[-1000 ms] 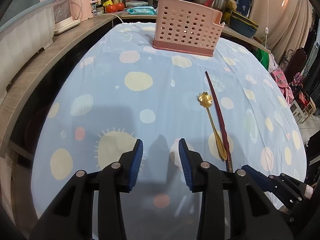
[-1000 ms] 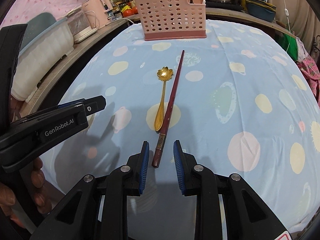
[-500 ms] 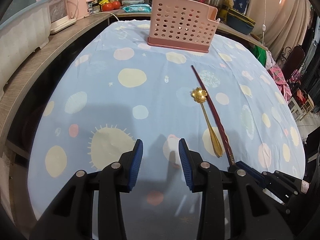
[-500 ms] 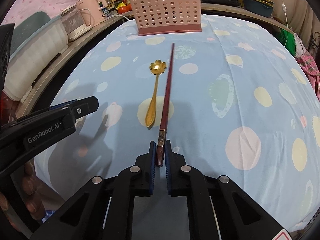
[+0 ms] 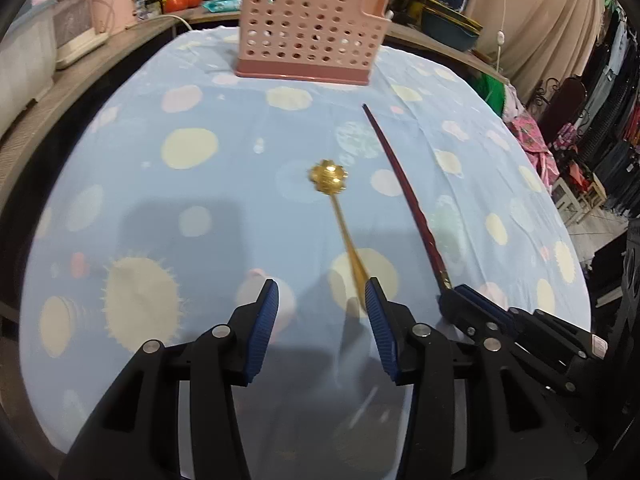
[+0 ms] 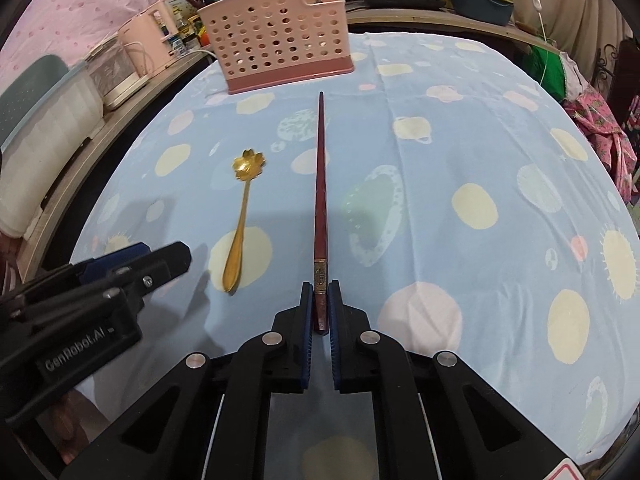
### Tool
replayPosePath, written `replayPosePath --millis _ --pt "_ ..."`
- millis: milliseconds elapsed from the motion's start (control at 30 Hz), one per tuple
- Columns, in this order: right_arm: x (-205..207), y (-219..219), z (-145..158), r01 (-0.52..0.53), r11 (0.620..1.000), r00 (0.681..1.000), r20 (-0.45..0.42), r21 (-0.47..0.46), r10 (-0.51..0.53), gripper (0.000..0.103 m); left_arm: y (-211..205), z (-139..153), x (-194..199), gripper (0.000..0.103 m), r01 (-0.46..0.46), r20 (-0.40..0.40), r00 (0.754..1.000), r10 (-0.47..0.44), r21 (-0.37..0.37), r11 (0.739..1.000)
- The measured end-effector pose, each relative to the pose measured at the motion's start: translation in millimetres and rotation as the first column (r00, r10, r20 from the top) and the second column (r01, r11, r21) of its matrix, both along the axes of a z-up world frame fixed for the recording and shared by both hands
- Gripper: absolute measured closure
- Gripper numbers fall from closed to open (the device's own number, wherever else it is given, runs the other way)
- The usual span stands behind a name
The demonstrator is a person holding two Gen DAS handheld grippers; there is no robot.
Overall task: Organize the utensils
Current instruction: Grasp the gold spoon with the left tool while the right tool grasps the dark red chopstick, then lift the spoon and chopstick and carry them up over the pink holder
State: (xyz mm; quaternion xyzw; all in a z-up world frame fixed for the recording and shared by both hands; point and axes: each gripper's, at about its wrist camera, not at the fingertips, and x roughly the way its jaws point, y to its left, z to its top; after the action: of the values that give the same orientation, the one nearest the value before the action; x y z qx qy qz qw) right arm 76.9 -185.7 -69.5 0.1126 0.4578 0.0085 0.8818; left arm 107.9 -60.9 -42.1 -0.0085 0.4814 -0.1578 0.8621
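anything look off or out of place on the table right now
Only one dark red chopstick is visible, without its mate, clamped at its thick end by the right tool. The gold flower spoon lies intact on the cloth. No spills or damage visible.

The surface (image 6: pixel 440 152) is covered by a light blue cloth printed with pale yellow, pink and green spots. At its far edge stands a pink perforated utensil basket (image 6: pixel 276 52). Nearer, left of centre, a gold spoon with a flower-shaped bowl (image 6: pixel 240 220) lies flat, bowl toward the far side. Just right of it, apart from it, runs a dark red chopstick (image 6: pixel 320 184), tip pointing toward the basket.
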Motion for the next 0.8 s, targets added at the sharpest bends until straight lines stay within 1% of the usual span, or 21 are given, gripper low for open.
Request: replayPosePath --millis 100,267,367,433,500,533,600,800 --pt "2 -5 0 0.010 1.000 1.000 0.000 0.003 -0.010 0.096 -10 -4 2 0.060 0.028 -0.008 1.000 -0.028 0.000 1.000" --pt "3 -8 -1 0.012 1.000 1.000 -0.004 0.006 -0.012 0.096 -12 -14 10 0.062 0.026 -0.041 0.999 -0.027 -0.018 0.999" --pt "3 -7 -2 0.007 1.000 1.000 -0.003 0.005 -0.007 0.096 -14 -15 10 0.070 0.032 -0.033 0.999 -0.032 -0.009 0.999" --pt "4 -6 -2 0.005 1.000 1.000 -0.004 0.006 -0.005 0.096 -14 -15 9 0.081 0.030 -0.028 0.999 -0.030 -0.002 1.000" --pt "4 -6 -2 0.002 1.000 1.000 -0.003 0.004 -0.002 0.096 -13 -16 9 0.087 0.029 -0.027 0.999 -0.029 0.001 1.000" --pt "4 -6 -2 0.001 1.000 1.000 -0.004 0.004 -0.001 0.096 -12 -16 9 0.092 0.029 -0.026 0.999 -0.029 0.000 1.000" --pt "4 -5 -2 0.000 1.000 1.000 -0.004 0.004 0.000 0.096 -9 -17 9 0.095 0.030 -0.030 0.999 -0.030 -0.008 1.000" --pt "1 -4 -2 -0.002 1.000 1.000 -0.002 0.007 0.002 0.096 -3 -11 5 0.101 0.039 -0.020 0.999 -0.039 -0.030 0.999"
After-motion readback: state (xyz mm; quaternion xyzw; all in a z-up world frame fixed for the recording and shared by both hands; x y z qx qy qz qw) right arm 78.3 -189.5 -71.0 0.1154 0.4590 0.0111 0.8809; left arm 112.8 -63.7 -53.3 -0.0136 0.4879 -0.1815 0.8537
